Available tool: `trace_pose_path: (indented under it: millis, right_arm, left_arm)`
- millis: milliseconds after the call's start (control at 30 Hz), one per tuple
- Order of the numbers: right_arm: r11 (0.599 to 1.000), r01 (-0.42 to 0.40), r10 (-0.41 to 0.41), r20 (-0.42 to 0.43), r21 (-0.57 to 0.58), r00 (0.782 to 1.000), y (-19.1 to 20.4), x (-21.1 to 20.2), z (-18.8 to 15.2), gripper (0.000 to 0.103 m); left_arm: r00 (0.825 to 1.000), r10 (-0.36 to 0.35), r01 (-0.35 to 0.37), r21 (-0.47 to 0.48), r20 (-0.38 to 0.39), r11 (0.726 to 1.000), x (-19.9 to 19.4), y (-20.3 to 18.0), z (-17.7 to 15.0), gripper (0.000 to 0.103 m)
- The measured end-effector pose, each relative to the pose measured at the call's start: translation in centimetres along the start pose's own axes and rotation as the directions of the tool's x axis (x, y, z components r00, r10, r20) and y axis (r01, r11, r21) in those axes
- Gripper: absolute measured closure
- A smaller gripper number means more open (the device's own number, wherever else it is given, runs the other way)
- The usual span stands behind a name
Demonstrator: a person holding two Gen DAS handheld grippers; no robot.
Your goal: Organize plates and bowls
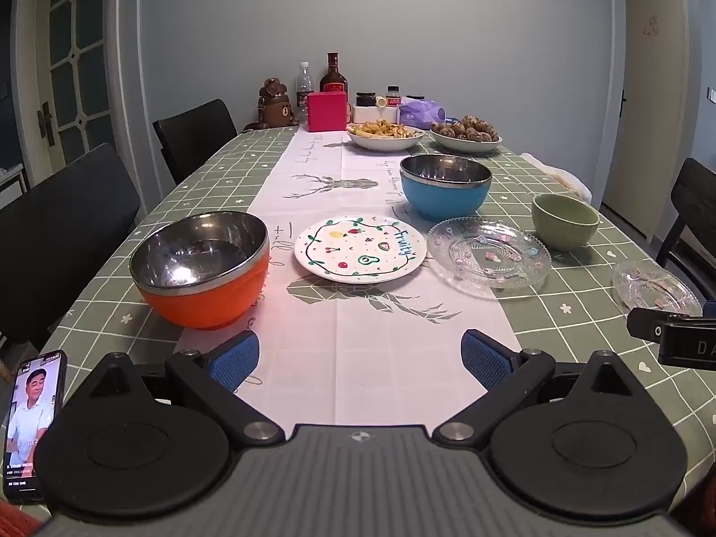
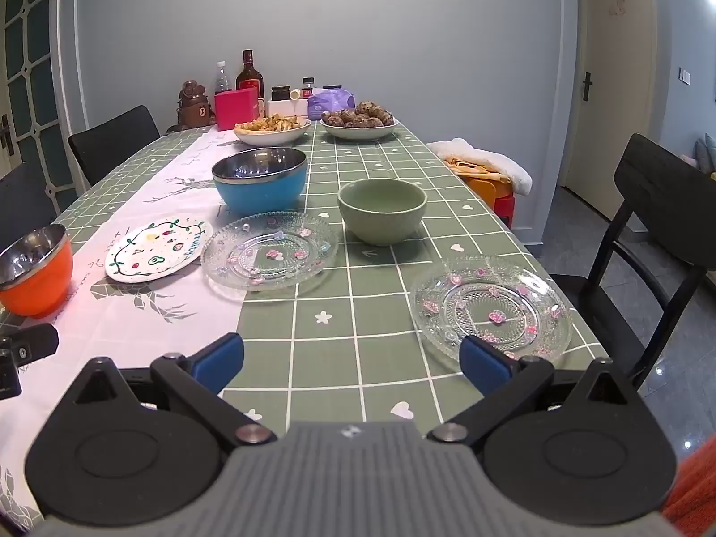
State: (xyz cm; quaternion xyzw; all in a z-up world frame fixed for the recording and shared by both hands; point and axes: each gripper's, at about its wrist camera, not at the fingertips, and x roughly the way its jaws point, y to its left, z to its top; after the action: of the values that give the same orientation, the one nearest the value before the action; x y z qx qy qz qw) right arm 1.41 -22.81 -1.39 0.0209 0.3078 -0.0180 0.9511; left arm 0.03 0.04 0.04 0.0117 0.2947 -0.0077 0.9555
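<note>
1. The left gripper point(image 1: 360, 358) is held low over the white runner with its blue pads spread wide and nothing between them; the right gripper point(image 2: 353, 360) is likewise spread and empty, above the green checked tablecloth point(image 2: 358, 308).
2. The dishes to be organized are seen scattered and unstacked: an orange bowl point(image 1: 201, 268), a painted fruit plate point(image 1: 360, 248), a blue bowl point(image 1: 445, 185), a green bowl point(image 1: 564, 220), a middle glass plate point(image 1: 488, 256) and a near glass plate point(image 2: 491, 306).
3. The relation that matters is judged to be this: the near glass plate lies just ahead and to the right of the right gripper, its rim beside the right pad point(image 2: 485, 364); the right hand is clearly the nearer one, since in the left wrist view that plate sits far off at the right edge.
4. The orange bowl lies ahead-left of the left gripper, near its left pad point(image 1: 235, 360); it is judged the left hand's natural first target.
5. The round plates offer no long axis; a flat rim pinch from the near edge would be called for.
</note>
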Motion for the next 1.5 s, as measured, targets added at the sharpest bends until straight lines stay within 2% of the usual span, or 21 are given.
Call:
trace_pose_path:
  millis: [1500]
  right_arm:
    - [1.0,0.0,0.0,-0.02,-0.01,1.0,0.16,0.54,-0.05,0.003]
  left_arm:
    - [1.0,0.004,-0.004,0.025,-0.029,1.0,0.36,-0.1,-0.33,0.0]
